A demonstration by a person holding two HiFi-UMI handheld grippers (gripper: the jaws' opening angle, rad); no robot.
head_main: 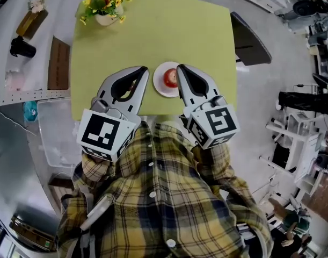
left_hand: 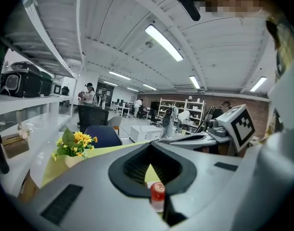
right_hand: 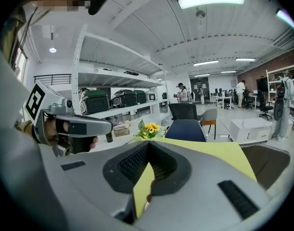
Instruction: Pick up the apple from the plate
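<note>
A red apple (head_main: 169, 78) sits on a small white plate (head_main: 159, 85) near the front edge of a yellow-green table (head_main: 180, 31). My left gripper (head_main: 143, 70) is just left of the plate, its jaws meeting at the tips with nothing between them. My right gripper (head_main: 180, 67) hangs over the plate's right edge beside the apple, shut and empty. In the left gripper view the apple (left_hand: 157, 191) and plate (left_hand: 156, 207) show through the gap behind the joined jaw tips (left_hand: 149, 146). The right gripper view shows its shut jaws (right_hand: 149, 146) over the table.
A vase of sunflowers (head_main: 107, 4) stands at the table's far left corner. A dark chair (head_main: 249, 39) is at the table's right side. A white bench (head_main: 24, 42) with small items runs along the left, with a clear bin (head_main: 51, 133) below it.
</note>
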